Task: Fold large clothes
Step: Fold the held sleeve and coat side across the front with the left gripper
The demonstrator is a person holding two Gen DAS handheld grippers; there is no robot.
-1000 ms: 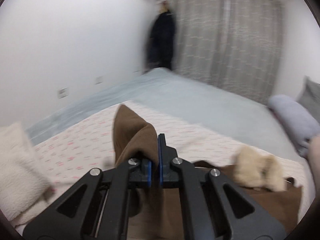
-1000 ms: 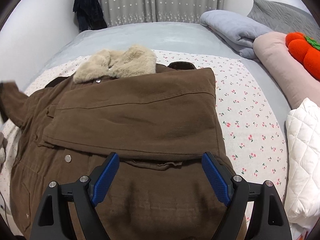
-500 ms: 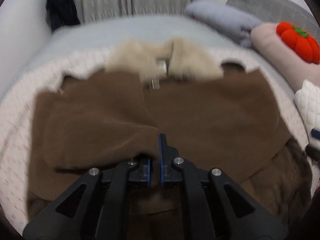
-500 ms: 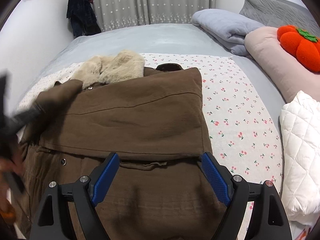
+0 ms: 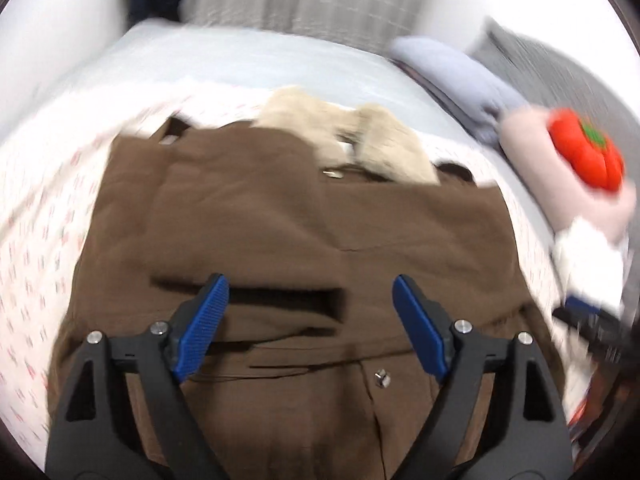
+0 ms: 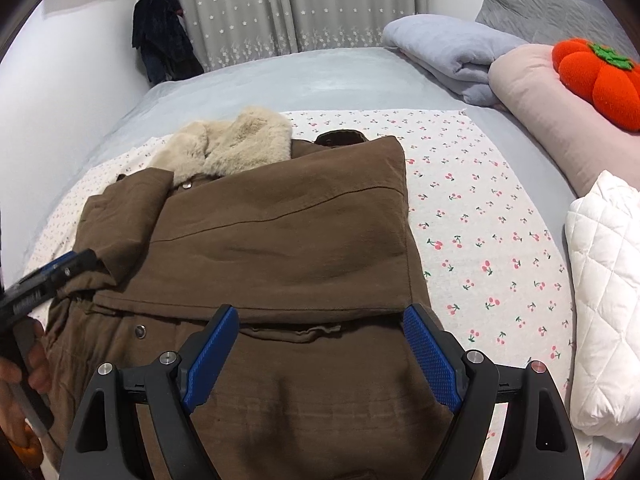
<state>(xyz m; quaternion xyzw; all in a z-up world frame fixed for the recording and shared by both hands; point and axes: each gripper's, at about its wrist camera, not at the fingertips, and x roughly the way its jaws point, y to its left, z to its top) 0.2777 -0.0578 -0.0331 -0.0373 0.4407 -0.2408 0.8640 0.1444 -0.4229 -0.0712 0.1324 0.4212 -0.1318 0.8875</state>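
Note:
A brown coat (image 6: 288,248) with a cream fur collar (image 6: 232,144) lies flat on a cherry-print sheet (image 6: 480,216) on the bed. Both sleeves are folded across its chest. In the left wrist view the coat (image 5: 280,216) fills the middle, collar (image 5: 360,140) at the far end. My left gripper (image 5: 310,320) is open and empty above the coat's lower half; it also shows at the left edge of the right wrist view (image 6: 52,276). My right gripper (image 6: 320,356) is open and empty above the coat's hem.
A folded grey blanket (image 6: 448,56), a pink pillow (image 6: 536,104) with an orange pumpkin cushion (image 6: 600,80) and a white quilted item (image 6: 608,304) lie along the right side. A dark garment (image 6: 160,40) hangs by the curtain. The wall is on the left.
My left gripper carried the left sleeve over onto the coat's chest, then opened and let it go. The right gripper has barely moved.

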